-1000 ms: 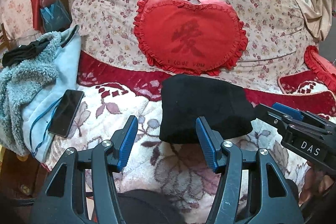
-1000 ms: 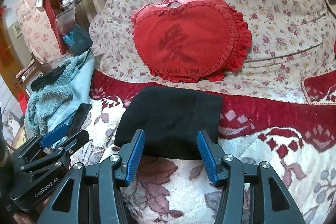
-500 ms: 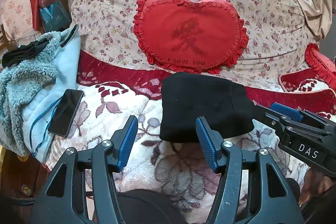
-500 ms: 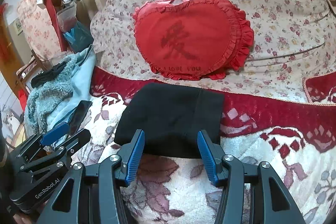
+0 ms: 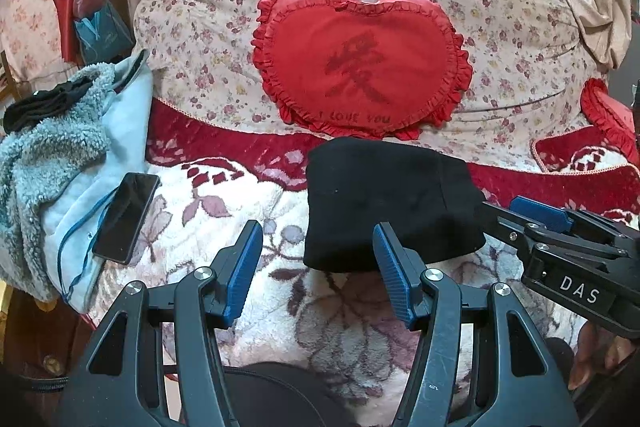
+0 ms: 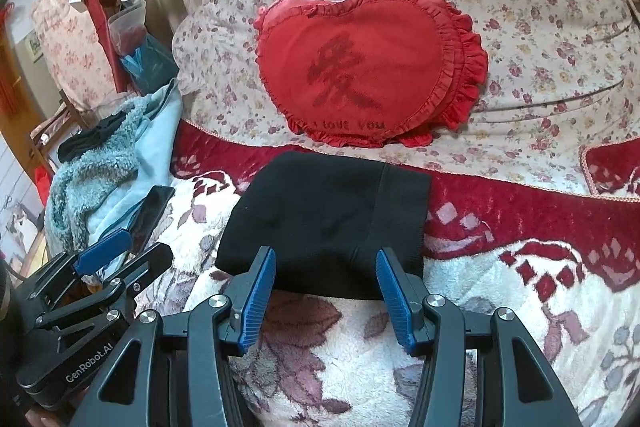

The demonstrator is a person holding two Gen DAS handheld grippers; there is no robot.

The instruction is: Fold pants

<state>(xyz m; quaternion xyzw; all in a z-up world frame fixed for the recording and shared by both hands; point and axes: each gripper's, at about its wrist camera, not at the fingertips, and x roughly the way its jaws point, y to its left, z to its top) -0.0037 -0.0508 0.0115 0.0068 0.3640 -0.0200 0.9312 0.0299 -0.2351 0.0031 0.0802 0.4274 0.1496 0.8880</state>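
Observation:
The black pants lie folded into a compact rectangle on the floral blanket, just in front of the red heart pillow; they show in the right wrist view too. My left gripper is open and empty, hovering just short of the pants' near left edge. My right gripper is open and empty, its blue pads at the pants' near edge. The right gripper appears at the right of the left wrist view, beside the pants.
A red heart pillow leans on a floral quilt behind the pants. A black phone lies on a light blue fleece garment at the left. Another red cushion sits at the far right. The blanket covers the bed.
Both grippers have drawn back slightly from the folded pants, which lie still. Both stay open.

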